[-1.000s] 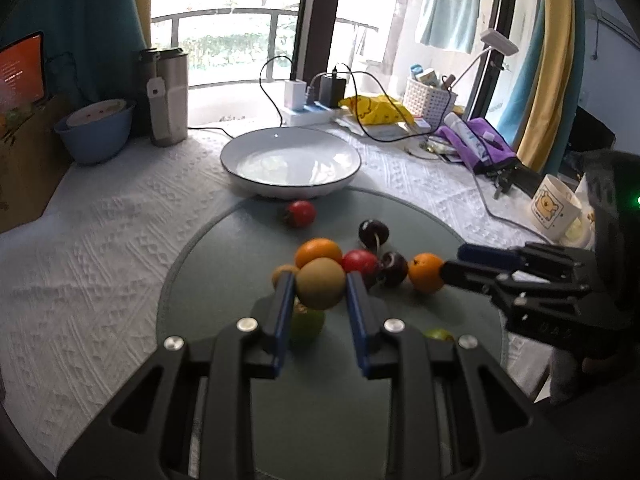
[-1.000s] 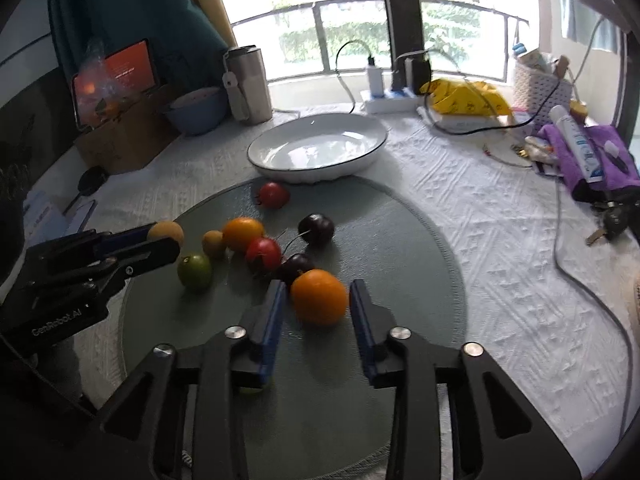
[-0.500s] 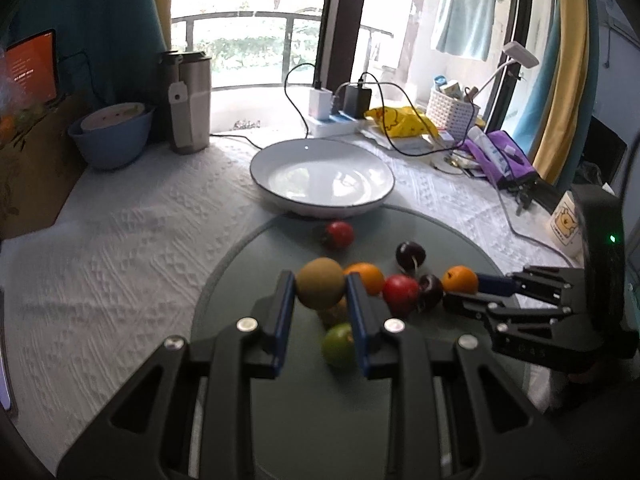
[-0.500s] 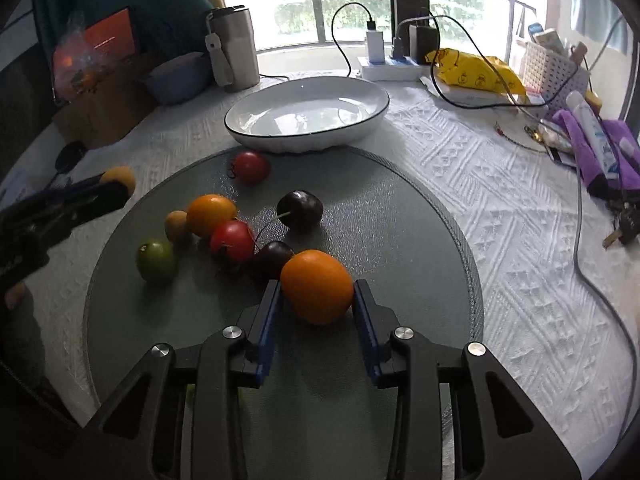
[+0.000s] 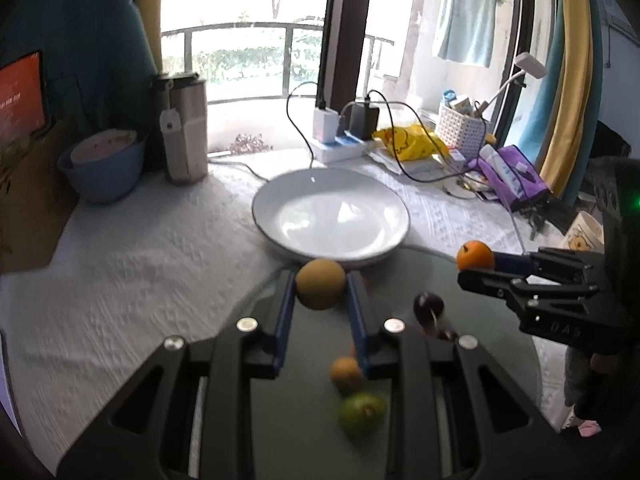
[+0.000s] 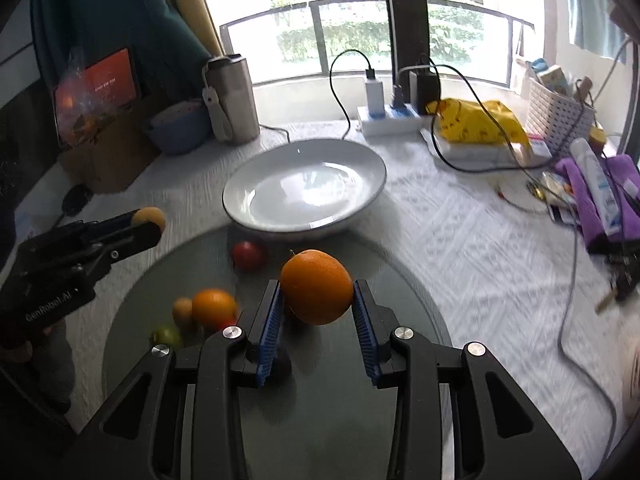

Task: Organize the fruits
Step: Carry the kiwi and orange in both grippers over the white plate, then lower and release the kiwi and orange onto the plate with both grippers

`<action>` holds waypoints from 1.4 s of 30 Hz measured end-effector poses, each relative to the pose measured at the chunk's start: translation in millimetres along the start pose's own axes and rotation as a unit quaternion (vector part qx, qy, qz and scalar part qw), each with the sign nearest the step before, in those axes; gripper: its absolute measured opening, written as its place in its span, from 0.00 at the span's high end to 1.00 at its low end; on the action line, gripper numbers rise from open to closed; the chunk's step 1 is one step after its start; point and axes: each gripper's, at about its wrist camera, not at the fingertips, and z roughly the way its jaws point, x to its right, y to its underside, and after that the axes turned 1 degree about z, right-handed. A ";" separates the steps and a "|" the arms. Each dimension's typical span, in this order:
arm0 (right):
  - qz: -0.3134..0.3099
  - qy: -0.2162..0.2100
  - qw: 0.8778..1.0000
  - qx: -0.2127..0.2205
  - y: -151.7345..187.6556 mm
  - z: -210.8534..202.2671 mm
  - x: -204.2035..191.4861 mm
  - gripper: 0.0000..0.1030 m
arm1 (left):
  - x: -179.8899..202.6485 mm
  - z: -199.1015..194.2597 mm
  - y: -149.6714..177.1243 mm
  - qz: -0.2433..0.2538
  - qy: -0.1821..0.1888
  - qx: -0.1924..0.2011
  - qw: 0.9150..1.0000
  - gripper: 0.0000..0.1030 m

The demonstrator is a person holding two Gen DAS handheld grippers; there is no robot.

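Observation:
My left gripper (image 5: 320, 292) is shut on a brown round fruit (image 5: 320, 289) and holds it in the air just before the white bowl (image 5: 332, 216). My right gripper (image 6: 317, 294) is shut on an orange (image 6: 316, 286), lifted above the dark round mat (image 6: 400, 280), short of the bowl (image 6: 304, 192). The right gripper with its orange (image 5: 475, 255) also shows in the left wrist view. On the mat lie a red fruit (image 6: 249, 255), a second orange (image 6: 214, 307), a small tan fruit (image 6: 182, 310), a green fruit (image 5: 362, 412) and dark cherries (image 5: 429, 305).
A steel tumbler (image 6: 234, 100) and a blue bowl (image 6: 180, 130) stand at the back left. A power strip with cables (image 6: 390, 120), a yellow bag (image 6: 476, 122), a white basket (image 6: 556, 118) and purple items (image 6: 600, 192) crowd the back right. A white cloth (image 5: 132, 276) covers the table.
Both grippers have lifted their fruits off the mat and moved forward toward the white bowl. The loose fruits on the mat now lie below and behind the fingers.

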 end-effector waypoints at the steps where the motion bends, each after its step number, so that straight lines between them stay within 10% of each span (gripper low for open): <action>1: -0.002 -0.003 1.000 0.002 -3.6 2.3 -0.2 0.63 | -0.1 3.4 -4.5 0.004 -0.002 0.001 1.000 0.74; 26: 0.030 -0.036 0.998 -0.048 -98.7 125.7 15.7 0.63 | -37.6 131.0 -69.2 -0.024 0.016 -0.078 0.997 0.74; 42: 0.044 -0.029 0.998 -0.044 -110.2 137.8 19.6 0.62 | -47.3 134.6 -72.4 -0.039 -0.009 -0.070 0.997 0.68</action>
